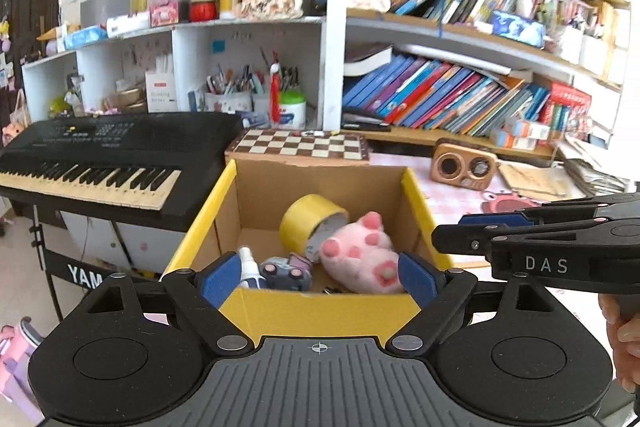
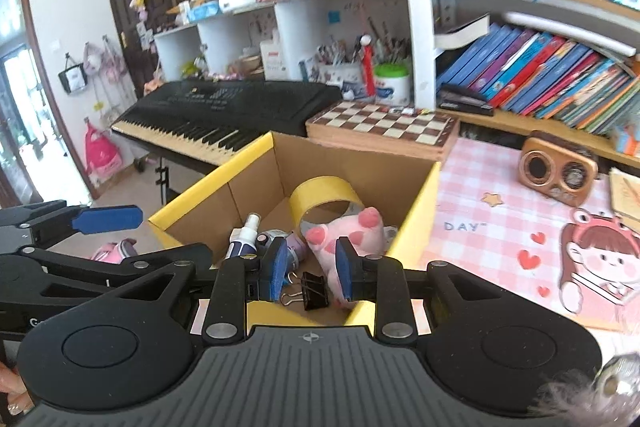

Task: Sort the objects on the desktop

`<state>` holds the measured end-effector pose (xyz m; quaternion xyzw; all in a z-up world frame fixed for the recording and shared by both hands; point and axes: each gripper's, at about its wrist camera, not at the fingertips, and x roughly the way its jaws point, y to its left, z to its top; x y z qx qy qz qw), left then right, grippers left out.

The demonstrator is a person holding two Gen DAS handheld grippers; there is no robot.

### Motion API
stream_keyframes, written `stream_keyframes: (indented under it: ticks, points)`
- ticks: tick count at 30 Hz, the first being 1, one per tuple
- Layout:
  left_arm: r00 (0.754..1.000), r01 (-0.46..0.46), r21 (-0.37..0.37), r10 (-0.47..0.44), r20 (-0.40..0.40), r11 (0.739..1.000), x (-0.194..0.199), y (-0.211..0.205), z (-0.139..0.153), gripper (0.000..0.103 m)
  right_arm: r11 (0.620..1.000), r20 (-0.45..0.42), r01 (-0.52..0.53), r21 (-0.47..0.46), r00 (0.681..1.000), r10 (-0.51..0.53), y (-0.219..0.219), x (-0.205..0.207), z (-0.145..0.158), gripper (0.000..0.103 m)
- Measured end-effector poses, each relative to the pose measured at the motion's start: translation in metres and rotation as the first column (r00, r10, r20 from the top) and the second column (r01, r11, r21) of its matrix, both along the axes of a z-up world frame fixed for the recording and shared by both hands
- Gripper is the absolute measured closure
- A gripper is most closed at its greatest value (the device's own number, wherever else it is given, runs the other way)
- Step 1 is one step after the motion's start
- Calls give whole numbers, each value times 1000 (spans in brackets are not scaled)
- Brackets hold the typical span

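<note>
A yellow-rimmed cardboard box (image 1: 320, 313) (image 2: 416, 211) holds a yellow tape roll (image 1: 308, 223) (image 2: 324, 197), a pink plush (image 1: 362, 255) (image 2: 352, 231), a white spray bottle (image 1: 248, 263) (image 2: 244, 237), a small purple toy car (image 1: 286, 273) and a black binder clip (image 2: 314, 291). My left gripper (image 1: 318, 277) is open and empty, wide over the box's near wall. My right gripper (image 2: 308, 273) is open with a narrower gap, empty, above the binder clip. The right gripper also shows at the right of the left wrist view (image 1: 480, 233).
A black keyboard (image 1: 100, 163) (image 2: 224, 115) stands left of the box. A chessboard (image 1: 304, 143) (image 2: 384, 127) lies behind it. A wooden speaker (image 1: 466, 163) (image 2: 558, 167) sits on the pink checked mat (image 2: 500, 227). Bookshelves fill the back.
</note>
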<state>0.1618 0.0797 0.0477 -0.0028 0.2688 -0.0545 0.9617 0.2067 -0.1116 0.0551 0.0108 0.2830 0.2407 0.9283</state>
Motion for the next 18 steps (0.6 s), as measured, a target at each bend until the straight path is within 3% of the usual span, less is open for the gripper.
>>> stream_keyframes:
  ticks: [9, 18]
  points:
    - [999, 1, -58, 1, 35, 998, -56, -3, -4, 15, 988, 51, 155, 12, 987, -155, -25, -74, -3, 78]
    - [1000, 26, -37, -26, 15, 999, -93, -15, -16, 15, 961, 50, 274, -41, 961, -272, -40, -130, -25, 77]
